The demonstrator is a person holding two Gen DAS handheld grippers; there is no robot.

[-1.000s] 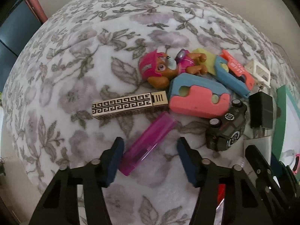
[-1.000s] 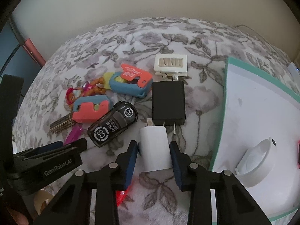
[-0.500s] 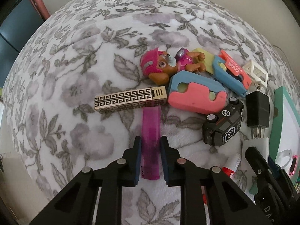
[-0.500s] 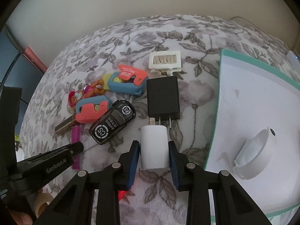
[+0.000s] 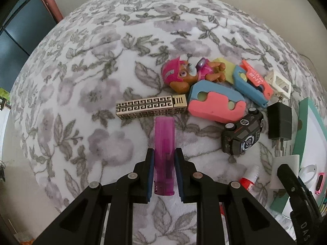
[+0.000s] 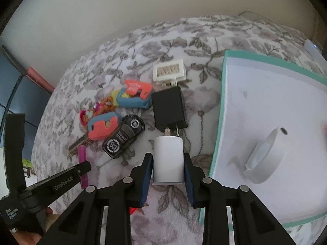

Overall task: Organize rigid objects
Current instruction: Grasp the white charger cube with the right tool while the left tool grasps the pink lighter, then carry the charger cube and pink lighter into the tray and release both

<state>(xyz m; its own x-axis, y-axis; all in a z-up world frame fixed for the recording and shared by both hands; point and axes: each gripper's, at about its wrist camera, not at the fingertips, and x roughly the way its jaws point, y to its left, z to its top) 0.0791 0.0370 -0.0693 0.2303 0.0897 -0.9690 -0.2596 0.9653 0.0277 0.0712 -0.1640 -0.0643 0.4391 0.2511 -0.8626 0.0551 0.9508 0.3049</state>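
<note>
Nearest each camera, the left tool (image 5: 164, 173) is clamped on a purple lighter (image 5: 164, 149) and the right tool (image 6: 168, 170) on a white charger block (image 6: 168, 159), both just above a floral blanket (image 5: 98, 65). Beyond them lie a black toy car (image 6: 123, 135), a black plug adapter (image 6: 169, 108), a patterned gold lighter (image 5: 151, 107), pink-and-blue foam pieces (image 5: 216, 104) and a pup figurine (image 5: 184, 75). To the right, a teal-rimmed white box (image 6: 221, 94) contains a white round device (image 6: 265, 159); a small pink item (image 5: 319, 184) shows beside it in the left view.

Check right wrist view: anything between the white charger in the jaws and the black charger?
Only a short strip of floral blanket. The white charger nearly meets the black charger prongs; right wrist view shows it.
</note>
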